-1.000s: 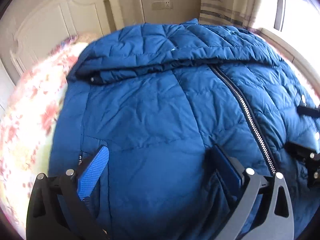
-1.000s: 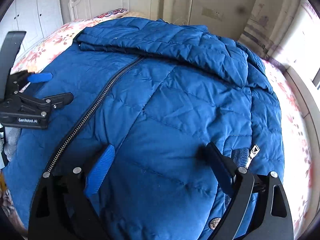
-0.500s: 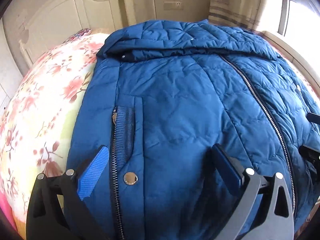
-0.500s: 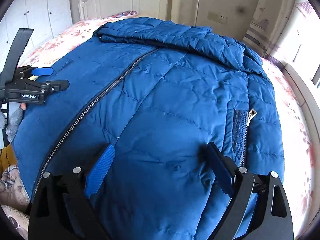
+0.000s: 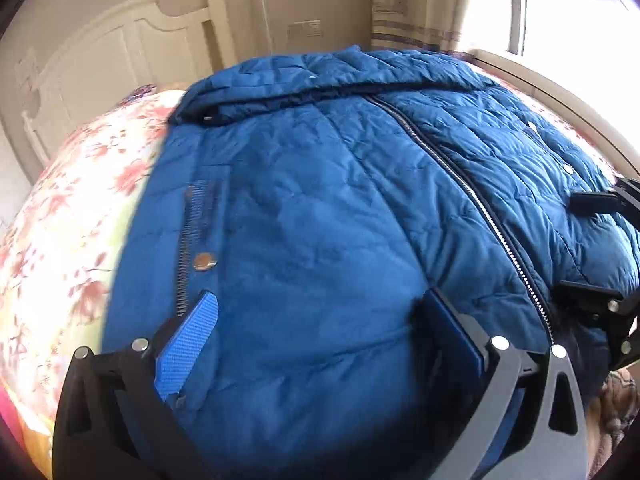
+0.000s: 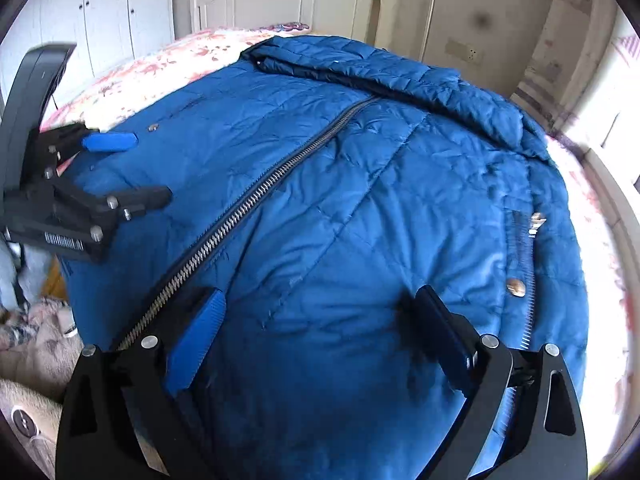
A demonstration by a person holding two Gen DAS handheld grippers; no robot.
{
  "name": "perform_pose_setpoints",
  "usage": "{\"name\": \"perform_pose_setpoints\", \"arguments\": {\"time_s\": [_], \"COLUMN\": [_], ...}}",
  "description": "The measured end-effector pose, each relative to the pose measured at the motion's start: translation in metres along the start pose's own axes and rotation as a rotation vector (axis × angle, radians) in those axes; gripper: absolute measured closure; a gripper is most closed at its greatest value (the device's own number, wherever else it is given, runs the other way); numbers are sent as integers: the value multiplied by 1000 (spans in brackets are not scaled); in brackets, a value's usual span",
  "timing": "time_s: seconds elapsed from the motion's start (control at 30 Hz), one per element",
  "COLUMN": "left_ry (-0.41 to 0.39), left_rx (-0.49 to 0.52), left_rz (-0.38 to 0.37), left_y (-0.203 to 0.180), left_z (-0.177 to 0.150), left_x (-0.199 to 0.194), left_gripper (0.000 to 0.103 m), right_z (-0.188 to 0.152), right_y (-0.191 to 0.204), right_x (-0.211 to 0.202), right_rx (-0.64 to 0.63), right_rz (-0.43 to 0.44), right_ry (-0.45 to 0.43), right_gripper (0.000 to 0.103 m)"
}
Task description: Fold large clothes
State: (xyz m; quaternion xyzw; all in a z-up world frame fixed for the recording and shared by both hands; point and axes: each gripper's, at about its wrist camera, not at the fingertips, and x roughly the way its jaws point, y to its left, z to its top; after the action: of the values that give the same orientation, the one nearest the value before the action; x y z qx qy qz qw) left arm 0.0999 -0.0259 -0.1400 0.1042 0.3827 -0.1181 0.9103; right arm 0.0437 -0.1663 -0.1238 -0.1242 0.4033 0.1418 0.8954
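A large blue quilted jacket (image 5: 320, 208) lies front up on the bed, zipped, with its hood folded over at the far end; it also fills the right wrist view (image 6: 360, 208). My left gripper (image 5: 320, 332) is open, its jaws wide apart over the jacket's near hem beside the left pocket zip (image 5: 185, 252). My right gripper (image 6: 320, 324) is open over the hem, between the centre zip (image 6: 248, 208) and the right pocket snap (image 6: 515, 289). Each gripper shows in the other's view, the right (image 5: 600, 252) and the left (image 6: 132, 172).
The bed has a floral sheet (image 5: 72, 216) showing left of the jacket and a white headboard (image 5: 132, 56) beyond. A window (image 5: 568, 12) and curtain are at the right. White wardrobe doors (image 6: 108, 12) stand at the left. A beige blanket (image 6: 28, 360) lies below the bed's near edge.
Both grippers have drawn back towards the jacket's near hem, so the pockets and more of the floral sheet have come into view. Both stay open.
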Motion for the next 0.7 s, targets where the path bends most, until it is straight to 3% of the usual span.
{"name": "perform_pose_setpoints", "arguments": {"time_s": [0.1, 0.17, 0.23, 0.4, 0.5, 0.53, 0.7], "left_ry": [-31, -1, -4, -18, -54, -62, -53], "left_rx": [-14, -3, -43, -14, -68, -102, -253], "left_rz": [-12, 8, -27, 39, 72, 80, 83], "left_y": [7, 10, 18, 23, 45, 56, 102], "left_z": [-7, -17, -26, -29, -42, -48, -83], "left_x": [-14, -8, -2, -20, -39, -45, -64], "left_gripper": [2, 2, 2, 2, 2, 2, 2], "right_z": [-17, -32, -42, -49, -76, -85, -147], "right_y": [-8, -16, -18, -26, -58, -67, -109], "right_x": [-15, -11, -15, -42, -71, -77, -98], "right_rx": [17, 45, 72, 61, 169, 206, 415], "right_rz": [9, 35, 42, -5, -39, -43, -49], "right_ry": [-36, -41, -72, -71, -111, -115, -87], "right_gripper": [12, 12, 12, 12, 14, 20, 28]}}
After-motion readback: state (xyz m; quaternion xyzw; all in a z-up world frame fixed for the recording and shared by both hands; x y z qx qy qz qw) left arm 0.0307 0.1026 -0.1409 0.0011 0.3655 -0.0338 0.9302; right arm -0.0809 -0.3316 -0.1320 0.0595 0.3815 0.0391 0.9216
